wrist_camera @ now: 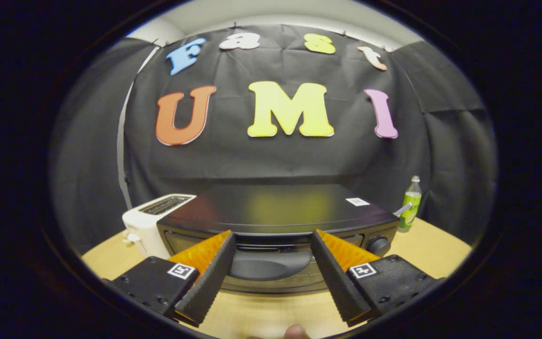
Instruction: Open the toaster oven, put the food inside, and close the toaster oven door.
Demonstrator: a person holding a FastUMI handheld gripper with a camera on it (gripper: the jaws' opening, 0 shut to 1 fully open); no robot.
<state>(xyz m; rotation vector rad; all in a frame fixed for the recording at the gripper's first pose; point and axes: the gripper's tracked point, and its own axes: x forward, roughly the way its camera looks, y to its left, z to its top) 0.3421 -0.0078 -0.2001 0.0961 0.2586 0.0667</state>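
Two fingers of the gripper (271,278) stand spread wide at lower centre, flanking the handle (270,264) of the closed oven (278,212), apparently lined up to pull its door open.

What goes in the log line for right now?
gripper: open, at oven handle | oven: door closed | toaster: left of oven | bottle: right

toaster oven (275,209): white sticker, unreadable | bottle (410,205): label perhaps printed, too small to read
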